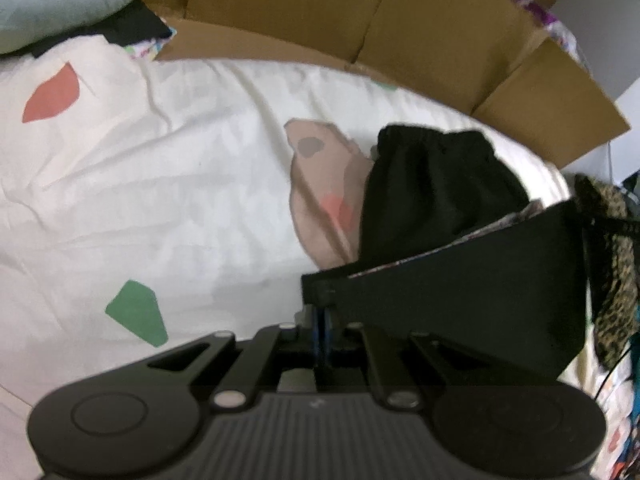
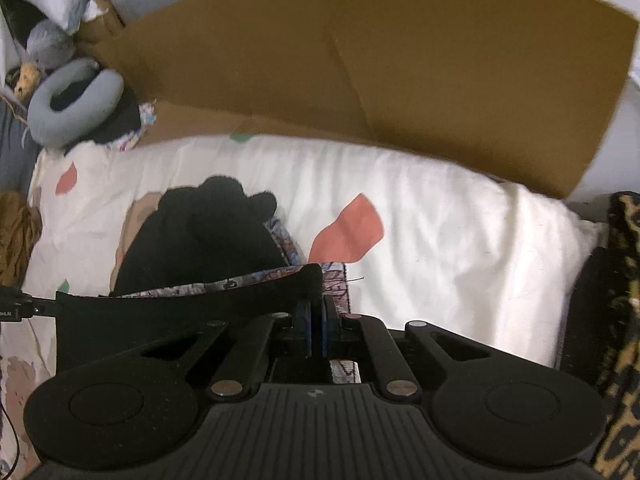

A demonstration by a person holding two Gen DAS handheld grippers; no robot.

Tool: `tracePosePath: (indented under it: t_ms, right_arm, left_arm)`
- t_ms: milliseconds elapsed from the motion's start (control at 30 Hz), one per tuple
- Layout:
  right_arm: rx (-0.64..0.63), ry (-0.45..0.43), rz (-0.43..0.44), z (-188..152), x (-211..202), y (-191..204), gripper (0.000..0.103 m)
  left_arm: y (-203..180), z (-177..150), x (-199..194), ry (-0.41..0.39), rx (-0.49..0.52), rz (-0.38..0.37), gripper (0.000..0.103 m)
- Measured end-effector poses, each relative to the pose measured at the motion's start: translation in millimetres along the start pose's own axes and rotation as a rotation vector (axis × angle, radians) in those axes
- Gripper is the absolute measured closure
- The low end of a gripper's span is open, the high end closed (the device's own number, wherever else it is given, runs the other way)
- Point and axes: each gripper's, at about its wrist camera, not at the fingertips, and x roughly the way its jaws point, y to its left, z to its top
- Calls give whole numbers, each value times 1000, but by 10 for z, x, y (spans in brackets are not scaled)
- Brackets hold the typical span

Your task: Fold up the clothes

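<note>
Two views look down along hand-held grippers at a bed covered by a white sheet (image 1: pixel 160 184) printed with red and green shapes. A large brown cardboard box (image 2: pixel 400 60) stands open behind the bed.

The garment being folded is a black piece of clothing (image 1: pixel 436 192) with a patterned lining showing along its edge. It lies bunched on the sheet, with its near edge lifted and pulled taut between the two grippers.

The left gripper (image 1: pixel 323 312) has its jaws drawn narrow and pinches one corner of that black edge. The right gripper (image 2: pixel 316 312) is likewise closed tight on the other end of the edge, where the patterned lining peeks out beside its fingers.

The step in hand appears to be the start of a fold: both corners are gripped and the edge is raised. The pictures are blurred, so how much cloth sits between each pair of fingers is hard to tell.

The next move likely calls for carrying both corners together, forward over the bunched part, keeping the edge stretched so it lands flat.
</note>
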Motion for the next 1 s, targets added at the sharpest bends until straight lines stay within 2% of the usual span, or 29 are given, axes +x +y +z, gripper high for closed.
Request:
tracePosePath:
  t_ms: [200,400,533,700,900,1000]
  right_arm:
    - [18,-28,-36,17,-73,-34,100]
    - [-2,2,-43,29,120,-14,100]
    - [-36,16,-56,14,178,43,100]
    - [-31,28,-50,11,199,31,98]
    - [-29,38,-50,10,228,23,98]
    - [-29,43,-49,9,241,19,98]
  left_arm:
    - [-2,1,-7,-13,-3,44,103]
    - [98,15,139,17,-42,37,102]
    - [69,52,179,13,-30,25,91]
    - [-7,109,323,13,-2,21,88]
    - [-42,124,592,61,15,12,79]
    - [-53,118,618,67,23,16,79]
